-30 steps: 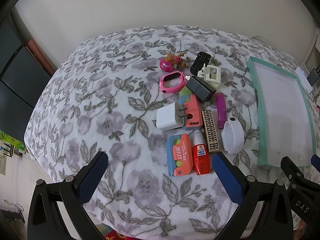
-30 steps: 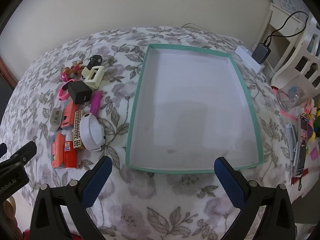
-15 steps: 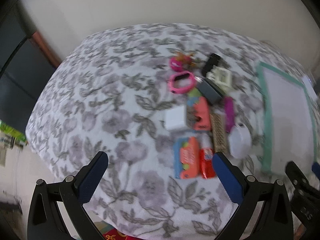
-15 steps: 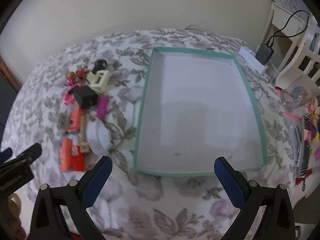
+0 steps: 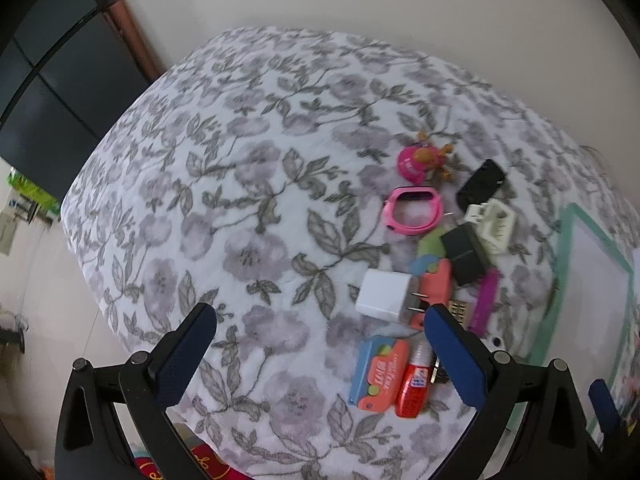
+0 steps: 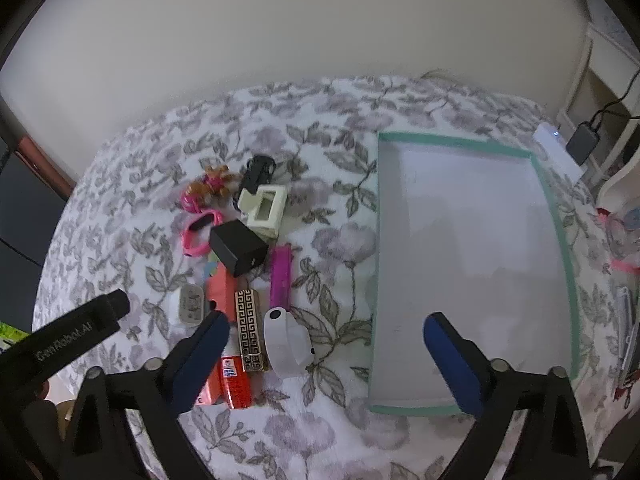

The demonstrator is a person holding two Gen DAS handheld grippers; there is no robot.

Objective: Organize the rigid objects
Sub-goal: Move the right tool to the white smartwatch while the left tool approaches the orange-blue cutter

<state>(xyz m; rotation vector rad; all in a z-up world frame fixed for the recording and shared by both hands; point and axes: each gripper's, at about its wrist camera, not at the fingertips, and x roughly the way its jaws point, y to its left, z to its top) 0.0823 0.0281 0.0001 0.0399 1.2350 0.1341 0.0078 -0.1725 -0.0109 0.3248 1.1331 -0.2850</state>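
Observation:
Several small objects lie clustered on the floral blanket: a white charger (image 5: 384, 294), a red glue bottle (image 5: 412, 384), a pink band (image 5: 414, 214), a black adapter (image 6: 238, 246), a cream box (image 6: 266, 210), a purple stick (image 6: 280, 276), a patterned bar (image 6: 250, 330) and a white round case (image 6: 288, 340). To their right sits a bare teal-rimmed tray (image 6: 452, 142). My left gripper (image 5: 320, 316) hovers open, left of the cluster. My right gripper (image 6: 326, 322) hangs between the cluster and the tray, jaws closing slightly with nothing between them.
The left tool's black body (image 6: 76, 332) reaches in at the right wrist view's lower left. A white shelf with a power bank (image 6: 584, 146) and pens (image 6: 626, 320) stands right of the bed. A dark cabinet (image 5: 48, 92) is on the left.
The right gripper has slid left from over the tray toward the cluster. The left gripper has rolled and shifted left, so the objects now sit to the right in its view.

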